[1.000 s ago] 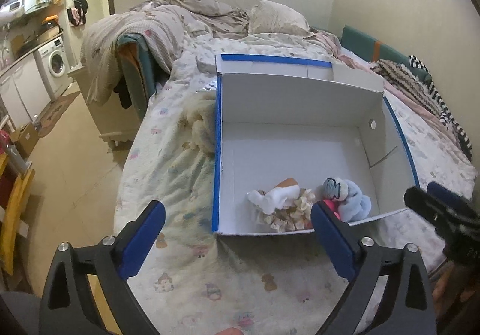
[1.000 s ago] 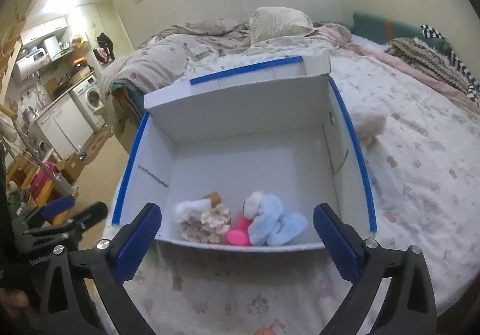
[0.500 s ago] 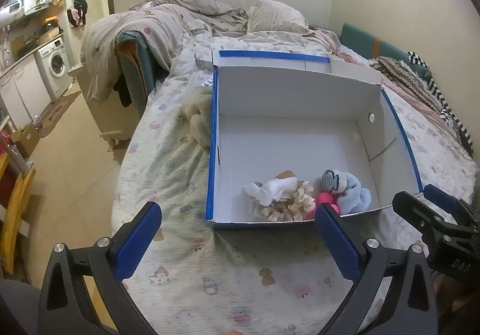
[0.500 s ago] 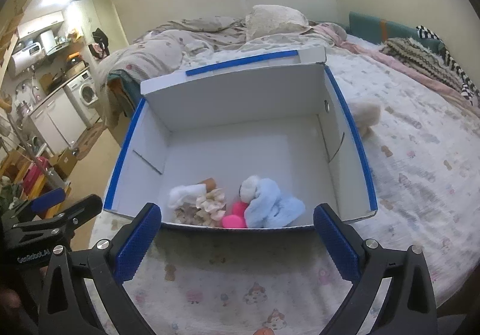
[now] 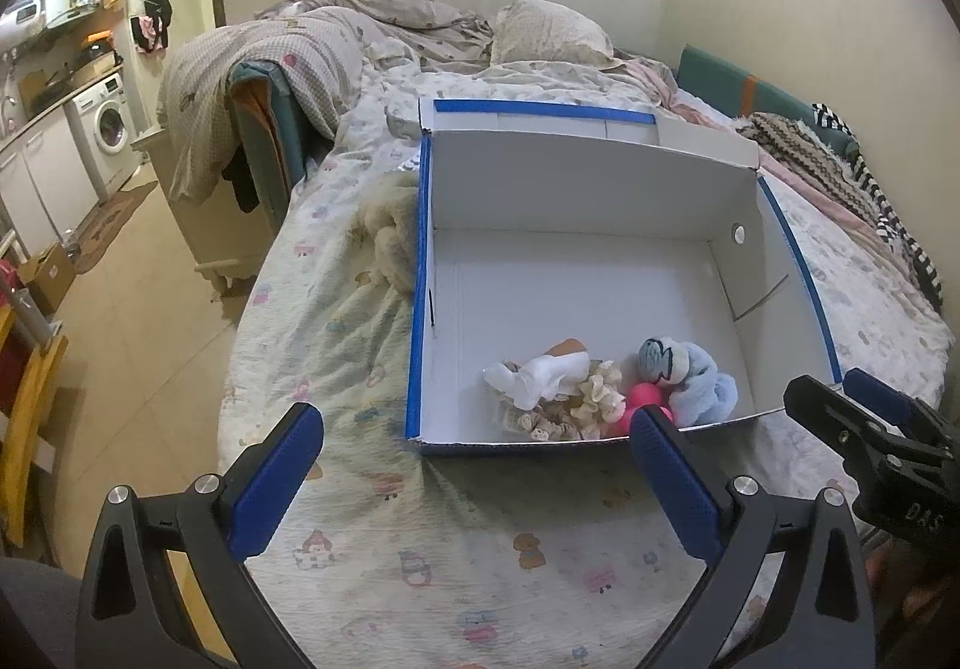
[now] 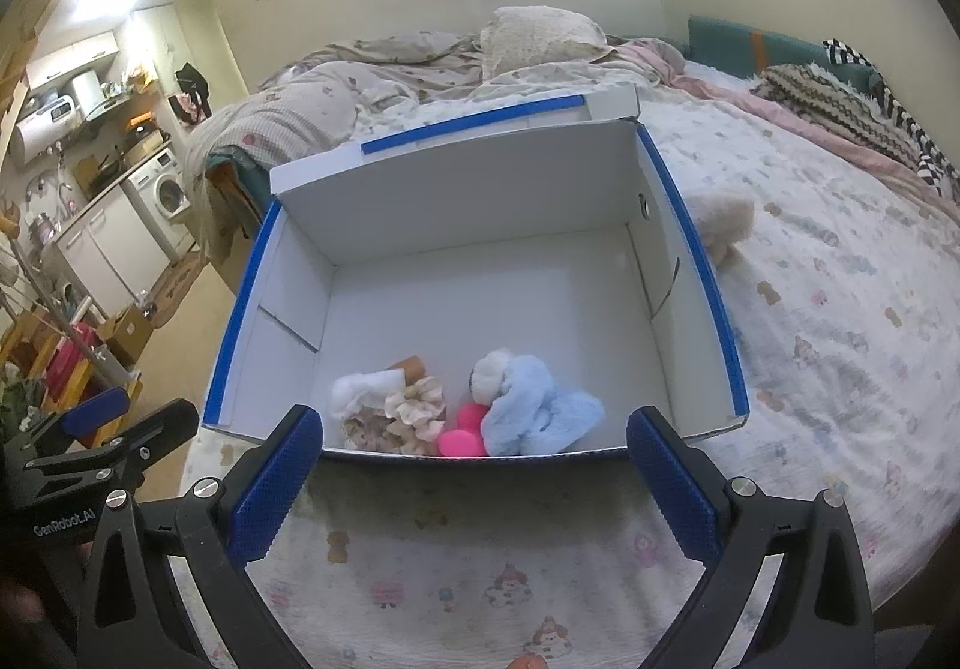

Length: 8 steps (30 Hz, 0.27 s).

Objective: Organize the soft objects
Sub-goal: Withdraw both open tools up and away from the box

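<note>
Left gripper [image 5: 474,459] spread wide, empty, above the bedsheet [image 5: 420,549]. Cream plush [image 5: 390,237] lies on the sheet against the box's left wall. White box [image 6: 456,225] holds white sock [image 6: 360,390], scrunchies [image 6: 414,411], pink balls [image 6: 462,432], blue plush [image 6: 534,405] along its near wall. Right gripper [image 6: 474,459] spread wide, empty.

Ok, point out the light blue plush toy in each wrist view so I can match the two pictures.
Left wrist view: light blue plush toy at the box's near right, just above the right fingertip.
Right wrist view: it lies at the near wall, centre-right.
Shared landmark: the pink ball touching its left side.
</note>
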Motion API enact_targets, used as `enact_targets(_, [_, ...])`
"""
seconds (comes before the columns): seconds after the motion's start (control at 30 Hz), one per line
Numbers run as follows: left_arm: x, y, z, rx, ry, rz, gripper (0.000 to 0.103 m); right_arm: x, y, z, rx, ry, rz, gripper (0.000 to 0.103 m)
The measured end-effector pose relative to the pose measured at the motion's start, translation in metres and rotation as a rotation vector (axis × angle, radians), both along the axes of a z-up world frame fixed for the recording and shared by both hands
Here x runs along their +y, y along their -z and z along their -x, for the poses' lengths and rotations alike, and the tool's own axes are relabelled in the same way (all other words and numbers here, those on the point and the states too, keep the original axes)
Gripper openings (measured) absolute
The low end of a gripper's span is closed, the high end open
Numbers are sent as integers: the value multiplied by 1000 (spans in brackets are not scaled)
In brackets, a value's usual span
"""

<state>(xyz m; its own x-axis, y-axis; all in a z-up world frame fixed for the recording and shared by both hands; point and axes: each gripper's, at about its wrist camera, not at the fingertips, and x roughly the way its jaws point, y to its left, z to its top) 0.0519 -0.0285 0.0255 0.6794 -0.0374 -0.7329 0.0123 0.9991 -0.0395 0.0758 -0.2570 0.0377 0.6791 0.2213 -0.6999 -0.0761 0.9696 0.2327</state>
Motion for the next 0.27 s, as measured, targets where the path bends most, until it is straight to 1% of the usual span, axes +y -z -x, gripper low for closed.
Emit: enact_targets(0.27, [-1,0,1,3,0,-1,102,0,1,0,7,2,-3,103])
